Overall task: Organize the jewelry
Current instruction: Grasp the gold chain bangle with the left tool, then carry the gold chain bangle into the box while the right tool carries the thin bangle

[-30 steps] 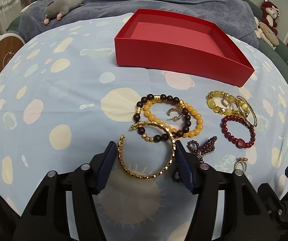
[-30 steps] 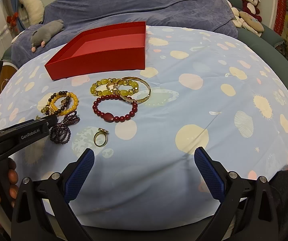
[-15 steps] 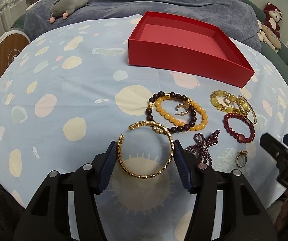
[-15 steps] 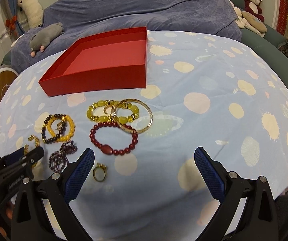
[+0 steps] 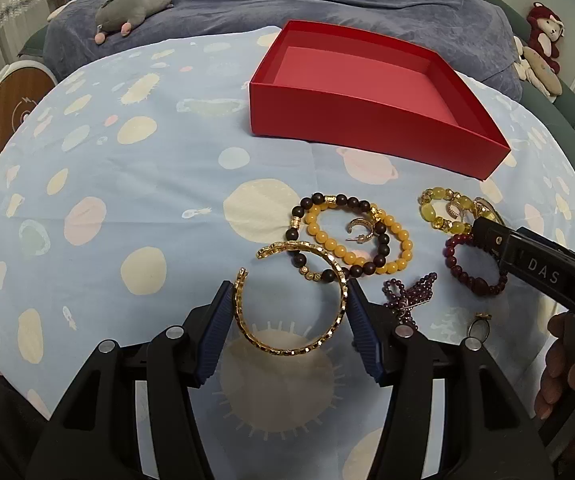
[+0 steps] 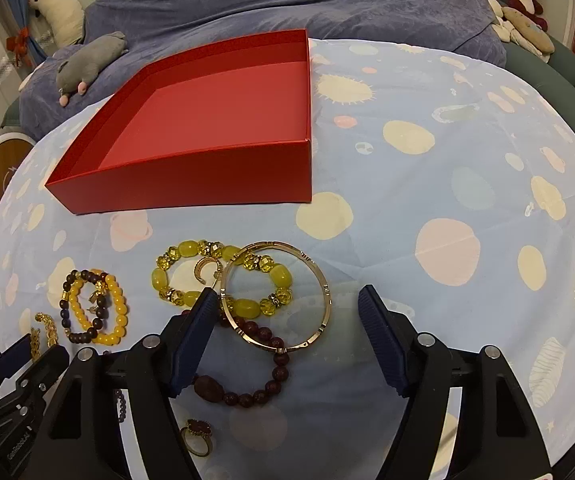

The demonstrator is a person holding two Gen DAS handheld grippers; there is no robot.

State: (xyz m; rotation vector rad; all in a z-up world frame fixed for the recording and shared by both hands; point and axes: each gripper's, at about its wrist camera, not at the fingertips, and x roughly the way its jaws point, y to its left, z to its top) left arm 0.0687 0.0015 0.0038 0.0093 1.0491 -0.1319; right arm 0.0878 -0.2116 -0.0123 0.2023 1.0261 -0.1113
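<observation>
A gold open cuff sits between the pads of my left gripper, which is shut on its two sides just above the spotted blue cloth. My right gripper straddles a rose-gold bangle. Its jaws are closing: the left pad is at the bangle's rim and the right pad still stands apart. The bangle lies over a yellow glass-bead bracelet and a dark red bead bracelet. An empty red box stands behind the jewelry.
Dark and yellow bead bracelets, a purple bead strand and a gold ring lie nearby. A grey plush rests on the blue blanket behind. A hand shows at the right edge.
My right gripper came forward over the jewelry until the rose-gold bangle lay between its jaws, which narrowed. The left gripper kept the gold cuff and barely shifted.
</observation>
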